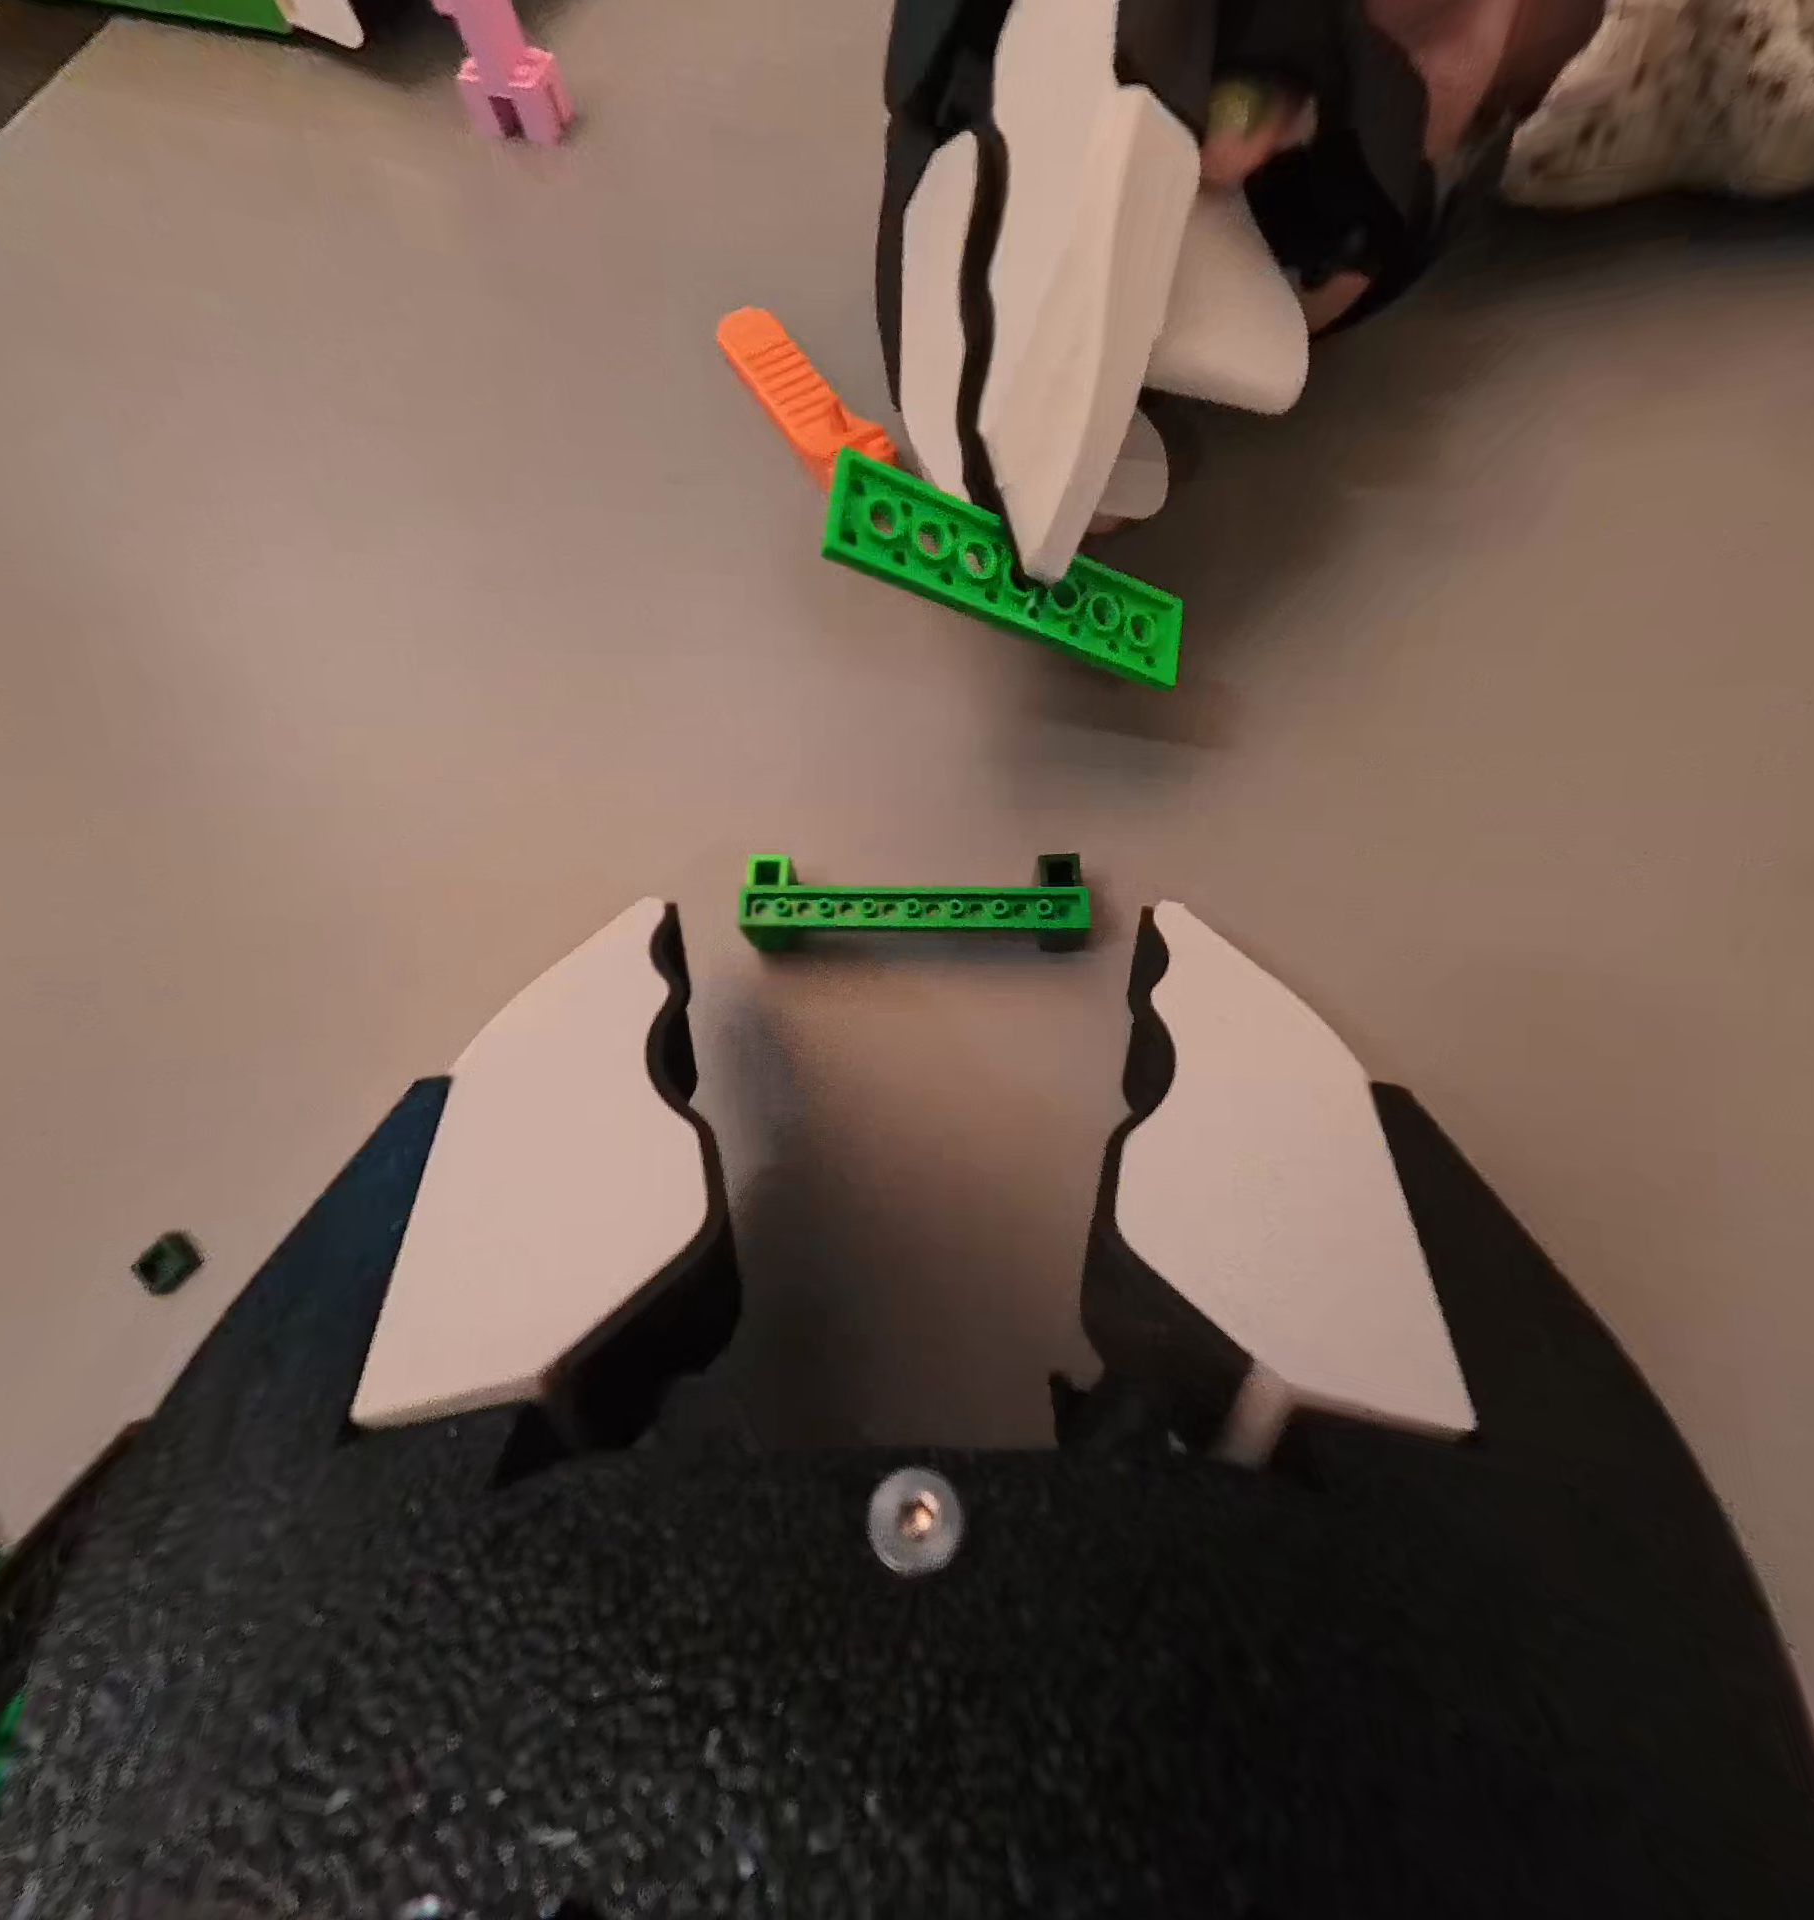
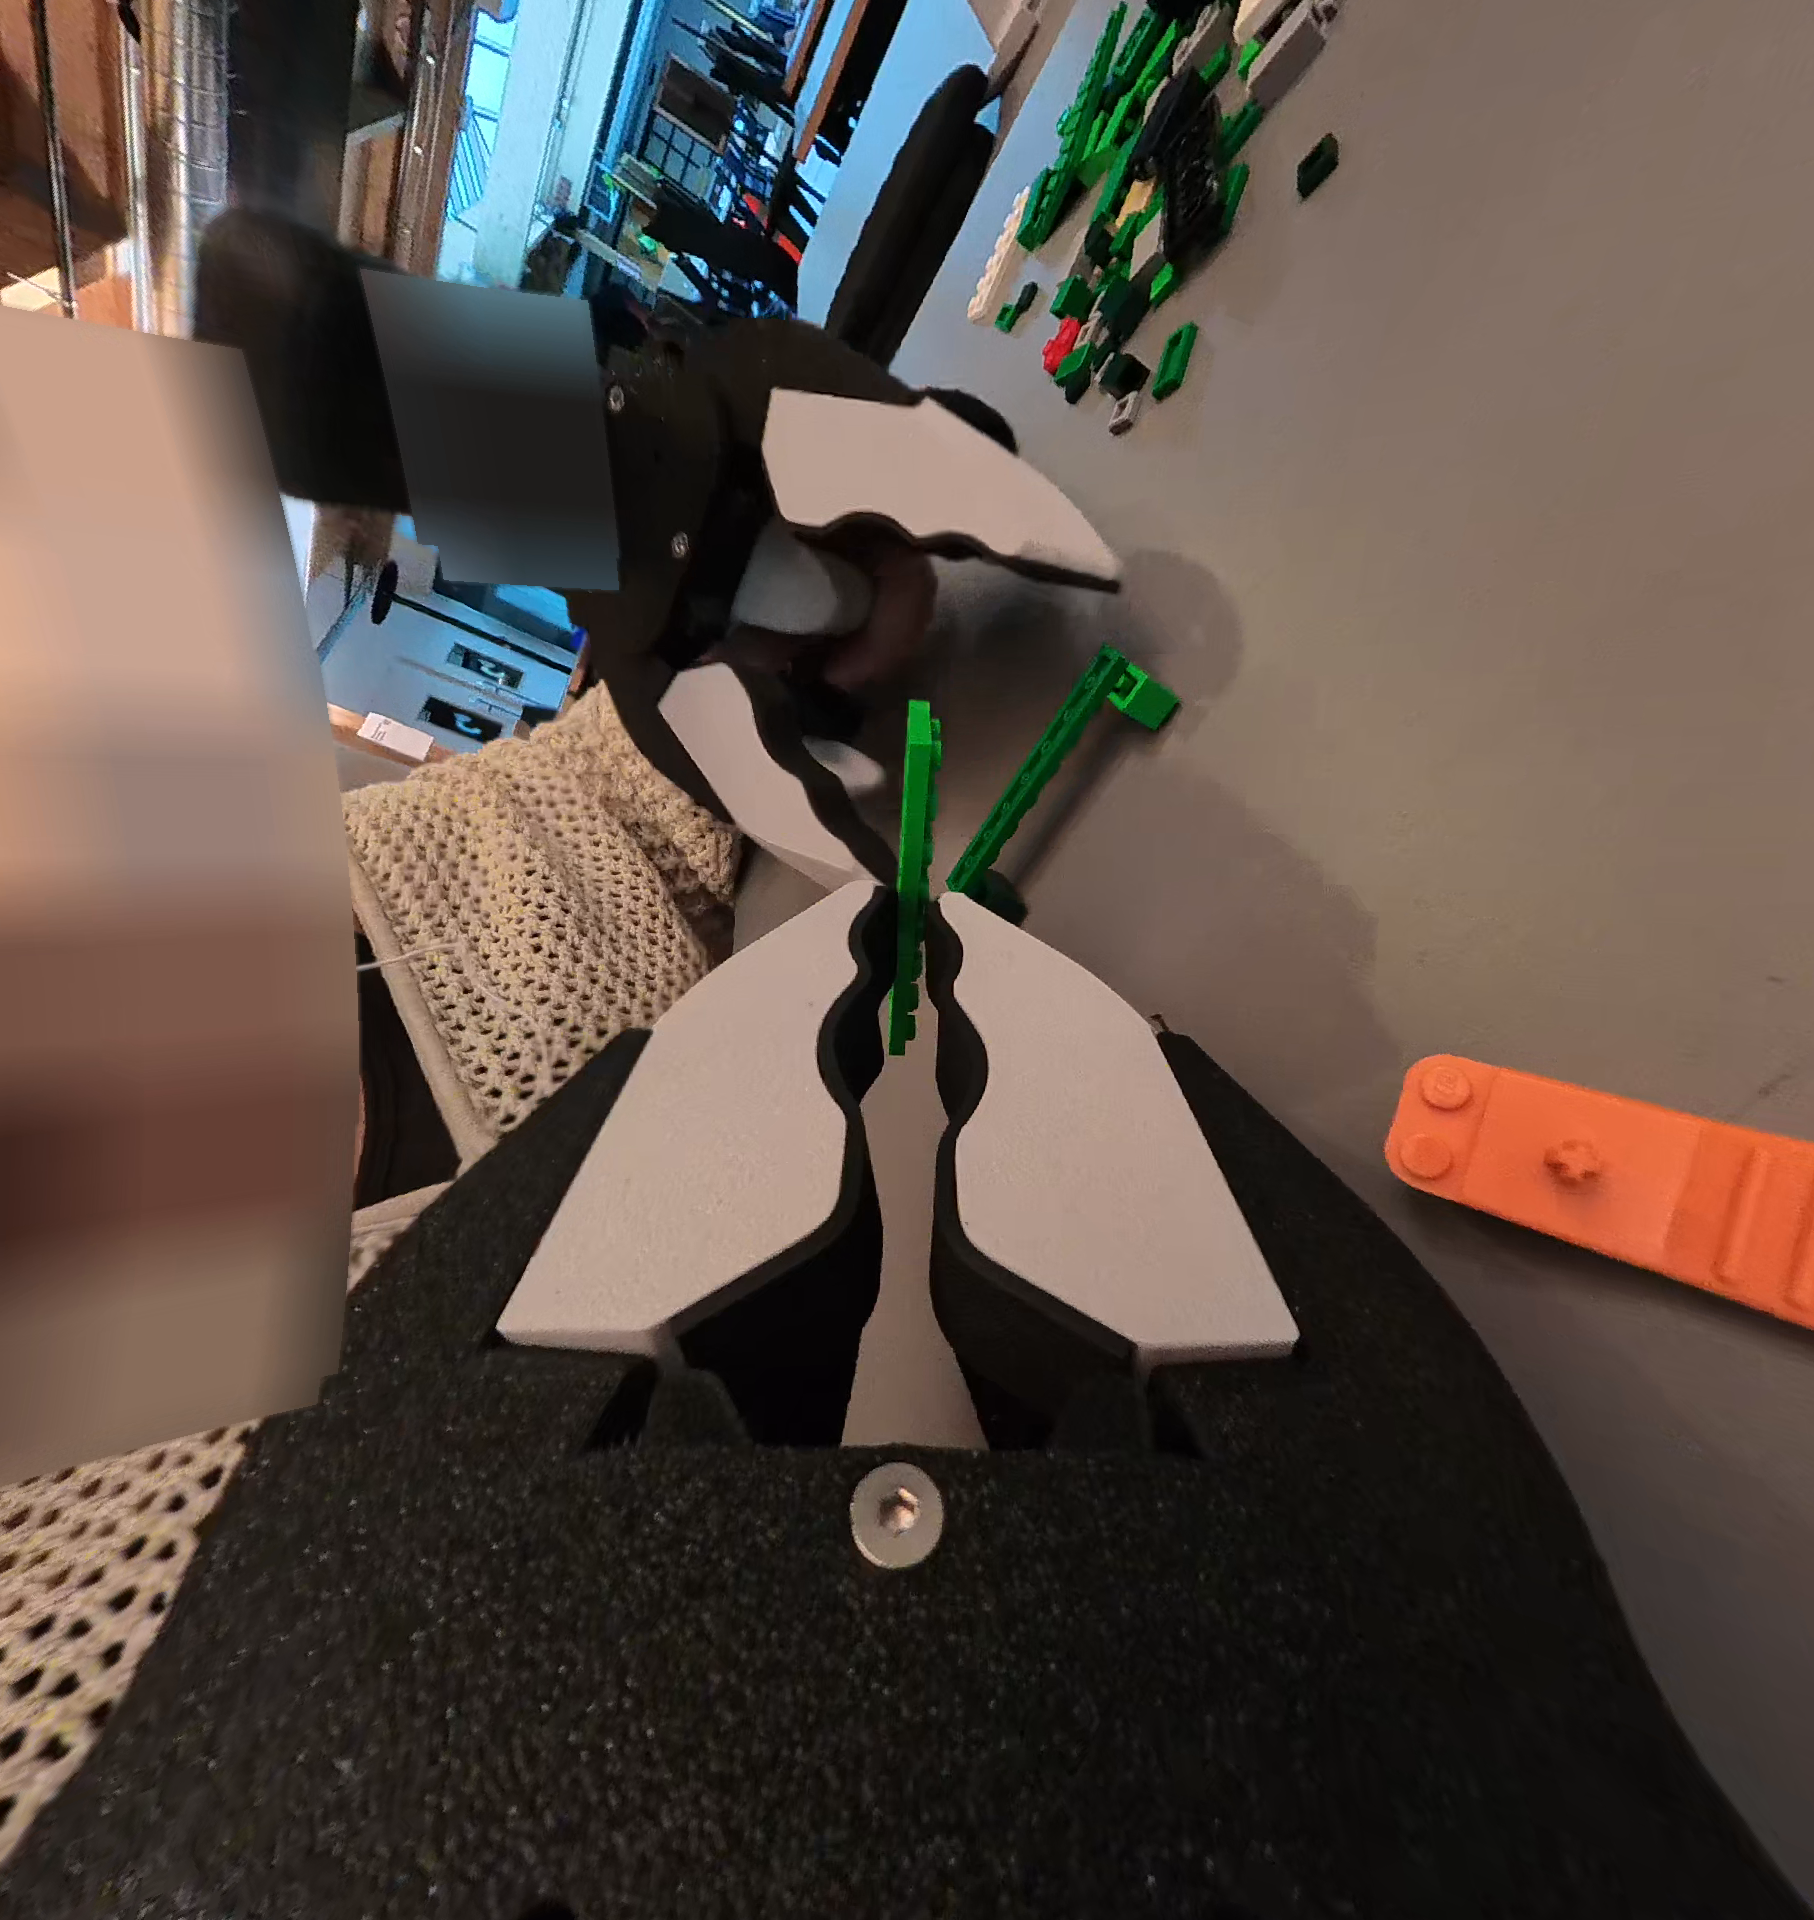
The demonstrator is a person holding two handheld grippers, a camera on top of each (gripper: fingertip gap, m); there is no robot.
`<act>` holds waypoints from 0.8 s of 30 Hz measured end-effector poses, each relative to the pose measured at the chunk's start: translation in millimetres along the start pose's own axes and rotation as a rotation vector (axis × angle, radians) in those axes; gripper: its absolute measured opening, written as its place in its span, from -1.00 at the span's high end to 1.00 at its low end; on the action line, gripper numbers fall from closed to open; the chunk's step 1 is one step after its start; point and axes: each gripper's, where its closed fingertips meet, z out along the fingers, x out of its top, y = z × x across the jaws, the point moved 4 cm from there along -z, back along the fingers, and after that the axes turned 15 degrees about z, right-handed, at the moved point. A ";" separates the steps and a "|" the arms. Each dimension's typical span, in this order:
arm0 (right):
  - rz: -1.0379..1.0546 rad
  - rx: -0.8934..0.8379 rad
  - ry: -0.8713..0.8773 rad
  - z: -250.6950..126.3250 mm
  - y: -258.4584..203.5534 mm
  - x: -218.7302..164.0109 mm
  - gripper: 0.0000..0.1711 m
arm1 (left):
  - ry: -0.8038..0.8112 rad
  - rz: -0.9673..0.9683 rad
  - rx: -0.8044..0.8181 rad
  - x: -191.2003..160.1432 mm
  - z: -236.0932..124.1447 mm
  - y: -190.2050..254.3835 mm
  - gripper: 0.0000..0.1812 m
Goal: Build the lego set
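Green is the long holed beam [image 1: 913, 907] with a small block at each end, lying crosswise on the grey table [image 1: 311, 623] just ahead of the left gripper [image 1: 908, 914], whose fingers are spread wide with nothing between them. Farther off in the left wrist view, the right gripper [image 1: 1028, 566] points down and pinches a green plate [image 1: 1002, 569] at its middle, underside showing, tilted above the table. An orange brick separator [image 1: 794, 390] lies just behind it, and a pink piece [image 1: 513, 88] sits well apart at the far edge.

The right wrist view shows that plate [image 2: 913, 883] edge-on, clamped between the right gripper [image 2: 908, 914] tips, with the beam [image 2: 1048, 774] beyond and the left gripper [image 2: 986, 727] spread beside it. Only here appears the pile of loose bricks [image 2: 1142, 208] far across the table, and the separator [image 2: 1630, 1184] close up.
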 end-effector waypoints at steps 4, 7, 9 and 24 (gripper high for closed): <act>-0.021 0.019 0.020 -3.7 0.6 3.1 0.95 | 0.090 -0.242 -0.031 3.3 -15.8 1.2 0.36; -0.040 0.052 0.039 -5.7 -1.9 7.9 0.95 | 0.210 -0.607 -0.111 5.2 -20.4 1.5 0.64; -0.048 0.067 0.033 -5.4 -2.6 9.7 0.95 | 0.226 -0.802 -0.161 -0.7 -19.3 -2.6 0.69; -0.170 0.026 0.024 -3.1 -3.9 5.1 0.95 | 0.129 -1.285 -0.276 -8.6 5.7 -9.8 0.82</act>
